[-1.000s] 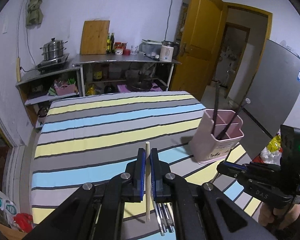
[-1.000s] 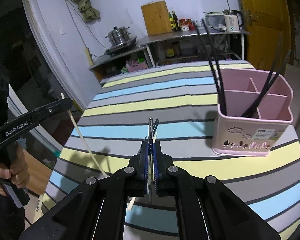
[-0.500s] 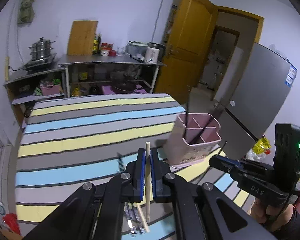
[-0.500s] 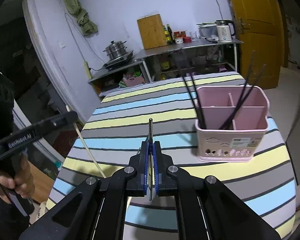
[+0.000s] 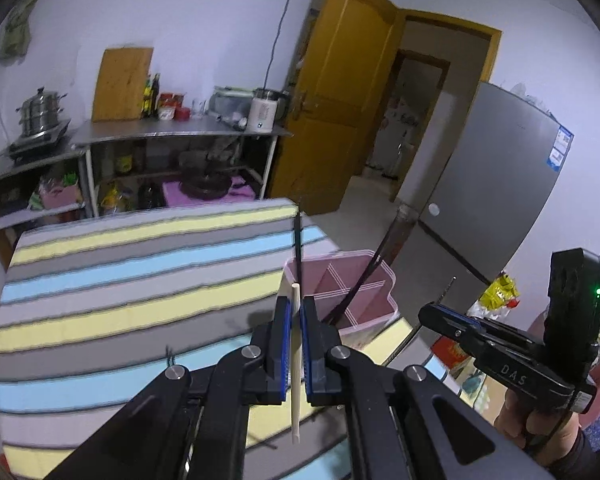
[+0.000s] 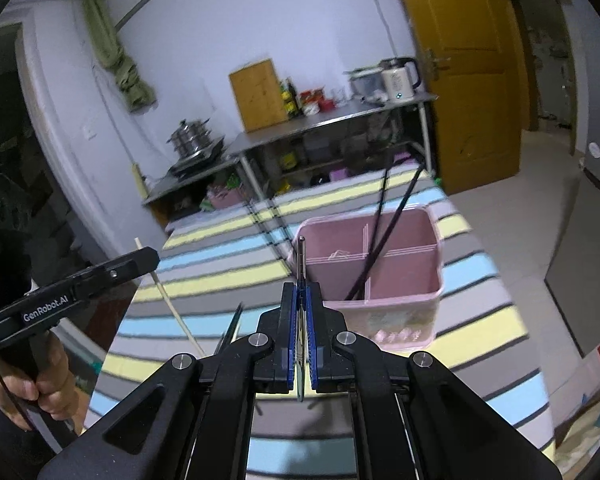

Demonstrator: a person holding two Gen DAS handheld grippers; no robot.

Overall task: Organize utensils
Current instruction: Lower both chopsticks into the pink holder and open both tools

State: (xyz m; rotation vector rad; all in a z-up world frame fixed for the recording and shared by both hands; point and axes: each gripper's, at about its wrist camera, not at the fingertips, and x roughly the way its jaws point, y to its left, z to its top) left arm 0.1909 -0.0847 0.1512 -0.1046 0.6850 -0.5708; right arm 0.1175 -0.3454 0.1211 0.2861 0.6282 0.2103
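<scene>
1. Behind the table (image 5: 100, 280) stand a steel shelf (image 5: 180, 136) with pots and bottles, a yellow door (image 5: 340, 100) and a grey fridge (image 5: 492, 184); the striped cloth looks soft and could let thin sticks roll or slide.
2. Near the table's far right corner sits the pink caddy (image 6: 400, 264), divided into compartments, two dark chopsticks (image 6: 376, 236) already leaning in it.
3. Left gripper (image 5: 295, 344) is clamped on a pale chopstick (image 5: 295, 380): light, stiff, smooth, gripped around mid-length, so it may pivot.
4. Right gripper (image 6: 300, 328) is pinched tight on a thin metal utensil (image 6: 301, 256), upright just before the caddy; probably slick, and best held low.
</scene>
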